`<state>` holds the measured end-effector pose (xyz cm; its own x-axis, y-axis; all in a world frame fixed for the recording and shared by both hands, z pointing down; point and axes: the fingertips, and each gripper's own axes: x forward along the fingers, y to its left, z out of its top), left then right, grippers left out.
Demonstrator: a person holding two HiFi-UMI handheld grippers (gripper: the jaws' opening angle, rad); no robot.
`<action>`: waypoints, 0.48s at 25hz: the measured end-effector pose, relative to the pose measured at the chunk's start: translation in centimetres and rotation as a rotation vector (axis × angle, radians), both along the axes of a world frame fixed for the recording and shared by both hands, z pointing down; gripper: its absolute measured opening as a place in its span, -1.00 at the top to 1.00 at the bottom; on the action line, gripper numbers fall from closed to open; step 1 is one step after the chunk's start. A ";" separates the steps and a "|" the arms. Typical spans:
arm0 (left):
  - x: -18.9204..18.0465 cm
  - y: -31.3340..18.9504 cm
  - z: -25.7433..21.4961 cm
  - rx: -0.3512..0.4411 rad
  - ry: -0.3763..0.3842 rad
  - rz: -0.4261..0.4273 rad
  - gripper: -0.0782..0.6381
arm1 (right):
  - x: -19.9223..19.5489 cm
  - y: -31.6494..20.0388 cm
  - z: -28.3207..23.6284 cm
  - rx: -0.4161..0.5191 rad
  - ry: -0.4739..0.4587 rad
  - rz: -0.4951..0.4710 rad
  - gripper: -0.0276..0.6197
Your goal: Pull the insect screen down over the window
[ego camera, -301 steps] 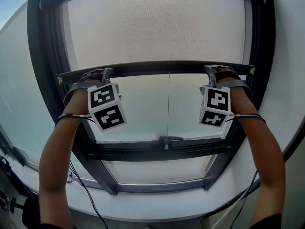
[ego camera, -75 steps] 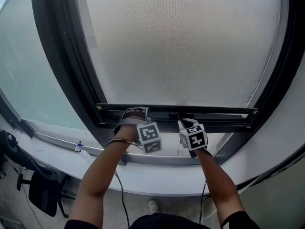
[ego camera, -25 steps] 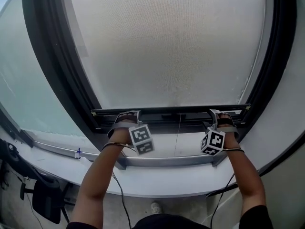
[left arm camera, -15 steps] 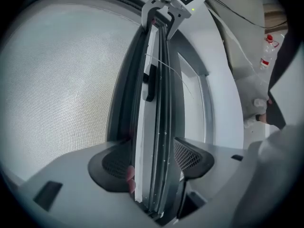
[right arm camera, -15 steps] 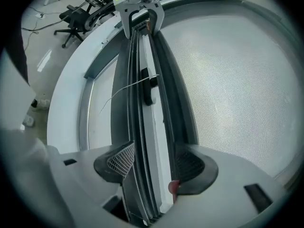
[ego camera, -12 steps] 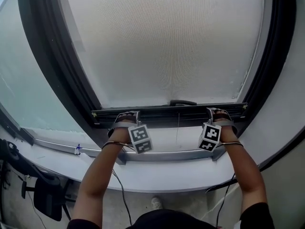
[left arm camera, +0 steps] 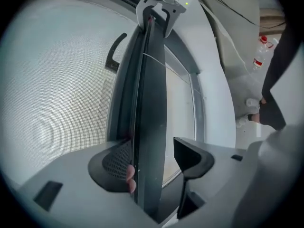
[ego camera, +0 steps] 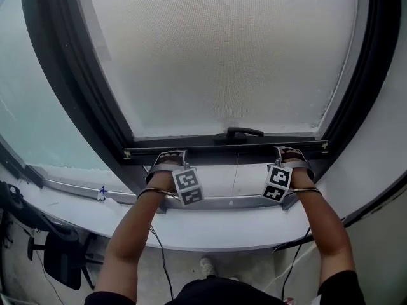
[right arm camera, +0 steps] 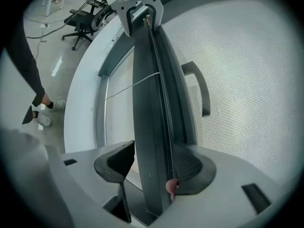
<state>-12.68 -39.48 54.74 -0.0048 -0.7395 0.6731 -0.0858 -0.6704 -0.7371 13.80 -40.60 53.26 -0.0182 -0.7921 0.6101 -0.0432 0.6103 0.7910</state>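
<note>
- As you look down on it, the tall dark-framed window (ego camera: 70,94) fills most of the head view, with pale glass showing to its left.
- Your grey mesh insect screen (ego camera: 222,49) covers nearly all of the opening. Only a low strip of bare glass shows beneath it.
- Below the frame, the curved white window sill (ego camera: 210,230) runs across in front of you.
- The screen's dark metal bottom bar (ego camera: 222,150) lies level, low in the window and just above the frame's lower rail.
- Your left claw (ego camera: 168,159) sits on the bar near its left end. Its jaws are spread with the bar between them. The mesh-side pad lies against the bar, and the room-side jaw stands clear of it with glass showing in the gap.
- Your right claw (ego camera: 289,152) sits near the bar's right end. It is likewise spread astride the bar, mesh-side pad against it, and the other jaw only close beside it.
- A small black curved handle (ego camera: 236,133) sits on the window behind the mesh, just above the bar's middle and between your claws.
- A thin pale cord (ego camera: 234,173) hangs from the bar's middle across the glass strip.
</note>
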 end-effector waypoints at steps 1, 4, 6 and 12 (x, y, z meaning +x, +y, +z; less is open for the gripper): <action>0.0 0.0 0.0 0.003 0.000 0.002 0.00 | 0.0 0.1 0.0 0.001 0.001 0.001 0.13; -0.1 0.2 0.1 0.017 -0.064 0.013 0.00 | 0.2 0.5 0.2 -0.008 0.014 0.008 0.13; -0.2 0.2 0.2 0.023 -0.089 0.014 0.00 | 0.1 0.6 0.2 -0.015 0.021 0.011 0.13; -0.2 0.0 0.5 0.025 -0.064 -0.001 0.00 | 0.0 0.1 0.8 -0.004 0.005 0.030 0.14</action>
